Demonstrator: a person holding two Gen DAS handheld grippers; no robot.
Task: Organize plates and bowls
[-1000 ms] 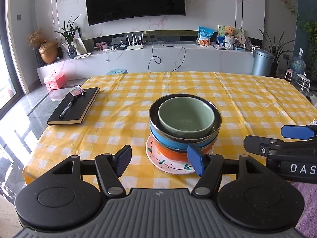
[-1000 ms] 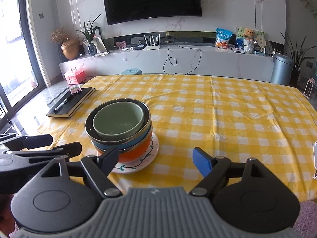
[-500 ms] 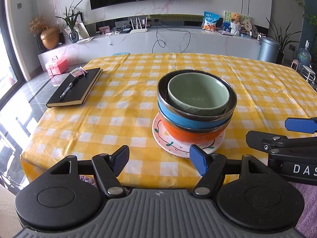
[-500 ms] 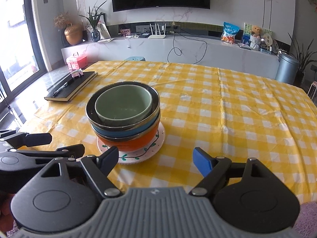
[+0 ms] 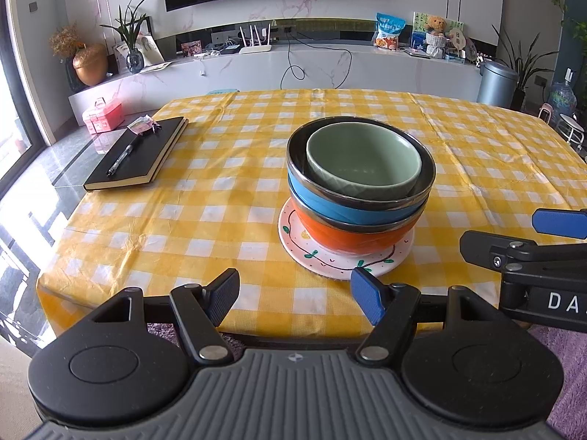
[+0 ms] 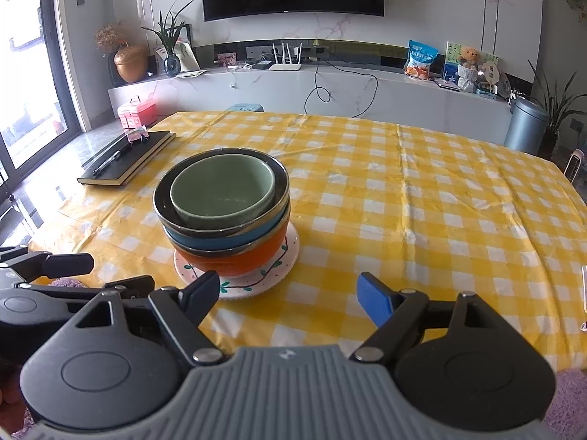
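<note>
A stack stands near the front edge of the yellow checked table: a white patterned plate (image 5: 330, 260) (image 6: 279, 267) at the bottom, an orange bowl (image 5: 352, 234) (image 6: 238, 256), a blue bowl (image 5: 330, 209) (image 6: 227, 236) with a dark metal rim, and a pale green bowl (image 5: 363, 157) (image 6: 223, 190) nested on top. My left gripper (image 5: 293, 291) is open and empty, low in front of the stack and a little left of it. My right gripper (image 6: 288, 291) is open and empty, in front of the stack and to its right. Each gripper shows at the edge of the other's view.
A black notebook (image 5: 139, 154) (image 6: 128, 159) with a pen on it lies at the table's left side. The yellow checked tablecloth (image 5: 220, 201) (image 6: 422, 201) covers the table. A TV bench with plants and boxes stands behind.
Both grippers have drawn back from the stack and risen a little, so the table's front edge now shows. The stack has not moved. Both grippers stay open.
</note>
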